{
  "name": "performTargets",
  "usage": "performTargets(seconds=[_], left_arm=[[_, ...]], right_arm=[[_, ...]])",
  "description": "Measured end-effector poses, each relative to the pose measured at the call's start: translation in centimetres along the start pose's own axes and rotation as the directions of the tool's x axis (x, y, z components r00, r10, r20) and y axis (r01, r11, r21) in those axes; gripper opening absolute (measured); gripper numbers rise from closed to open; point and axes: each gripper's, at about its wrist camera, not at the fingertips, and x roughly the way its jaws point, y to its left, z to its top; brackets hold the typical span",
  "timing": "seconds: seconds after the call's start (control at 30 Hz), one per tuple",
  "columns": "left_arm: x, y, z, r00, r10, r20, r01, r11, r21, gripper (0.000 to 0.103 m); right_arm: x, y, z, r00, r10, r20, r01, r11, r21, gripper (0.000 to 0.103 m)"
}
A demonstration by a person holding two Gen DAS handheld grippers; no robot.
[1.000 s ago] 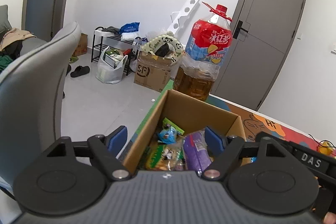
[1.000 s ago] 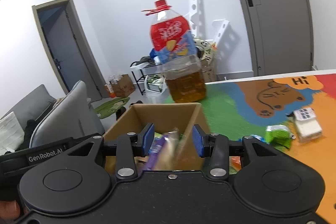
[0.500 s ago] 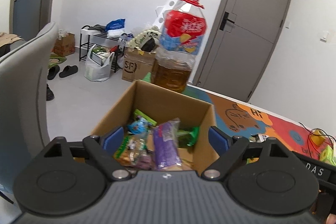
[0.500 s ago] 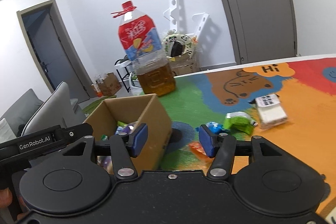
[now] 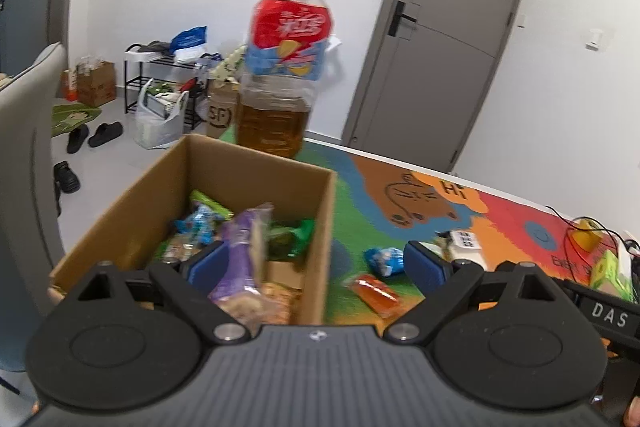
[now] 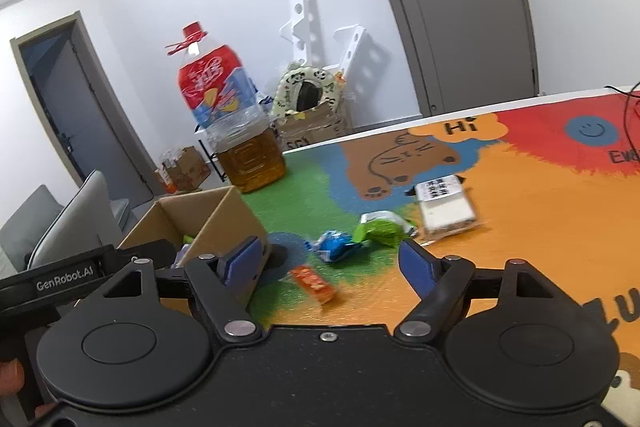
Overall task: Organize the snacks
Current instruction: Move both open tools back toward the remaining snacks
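Four loose snacks are left on the mat beside the cardboard box [image 5: 256,183].
From the left wrist, the left gripper [image 5: 316,263] is seen opening wide and empty over the box's near corner, the purple packet [image 5: 240,259] inside. From the right wrist, the right gripper [image 6: 332,263], also opening and empty, is best centred over the orange packet [image 6: 314,281] before closing.
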Motion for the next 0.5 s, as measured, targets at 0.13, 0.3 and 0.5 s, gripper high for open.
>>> performTargets(seconds=[0.13,0.3,0.5], left_arm=[[0.0,-1.7,-0.3,1.0,-0.008,0.007,0.008,1.0,0.029,0.093],[0.5,-3.4,-0.8,1.0,-0.003,0.005,0.003,0.999,0.044,0.093],[1.1,-5.1,-1.5,1.0,0.0,-0.004,0.001,0.998,0.061,0.091]], right_arm=[[-0.5,-1.3,0.1,1.0,-0.008,0.004,0.008,1.0,0.01,0.078],[-0.8,-2.9,0.2,1.0,-0.015,0.002,0.014,1.0,0.023,0.08],[-1.1,-4.6,0.0,1.0,-0.009,0.002,0.009,1.0,0.028,0.086]])
